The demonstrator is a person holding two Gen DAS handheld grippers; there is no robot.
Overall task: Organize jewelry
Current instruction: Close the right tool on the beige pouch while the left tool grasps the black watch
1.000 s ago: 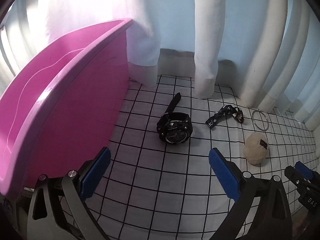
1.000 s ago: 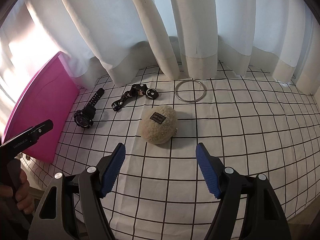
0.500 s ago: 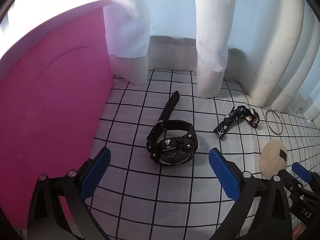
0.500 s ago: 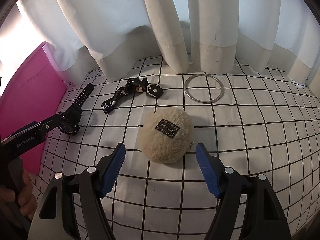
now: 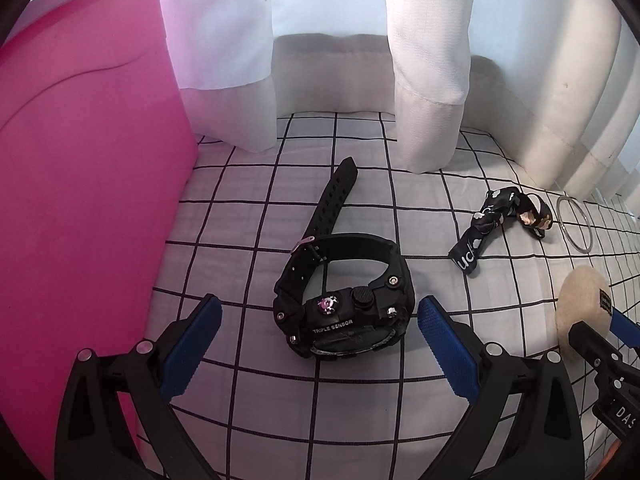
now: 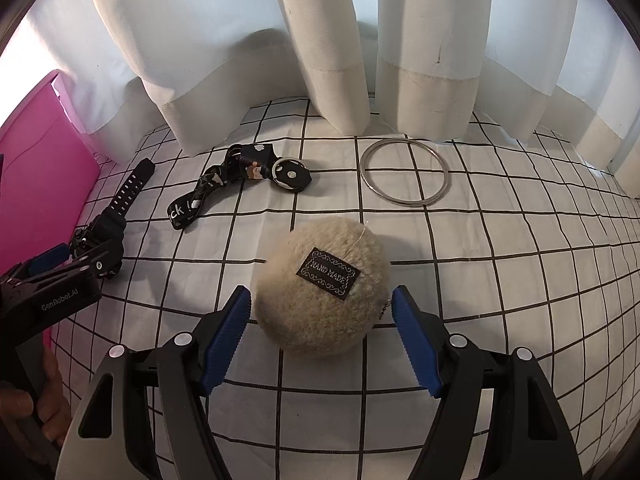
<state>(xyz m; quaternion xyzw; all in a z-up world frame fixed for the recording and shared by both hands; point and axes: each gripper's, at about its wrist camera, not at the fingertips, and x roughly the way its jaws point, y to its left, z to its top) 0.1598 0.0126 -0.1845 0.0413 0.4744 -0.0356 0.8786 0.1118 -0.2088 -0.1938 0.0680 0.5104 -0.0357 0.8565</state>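
Jewelry lies spread on a checked cloth before white curtains. The left gripper (image 5: 318, 322) has its jaws released, spread to either side of a black watch (image 5: 344, 304) without touching it; a pink bin (image 5: 80, 200) stands just to its left. The right gripper (image 6: 322, 312) also has jaws released, flanking a fluffy beige ball (image 6: 322, 288). Beyond lie a black strap (image 6: 240, 176) and a metal ring (image 6: 404, 176), near the curtains.

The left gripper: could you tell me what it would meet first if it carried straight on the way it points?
Most likely the black watch, which lies on the checked cloth between the open fingers of the left gripper. How far off it is I cannot tell.
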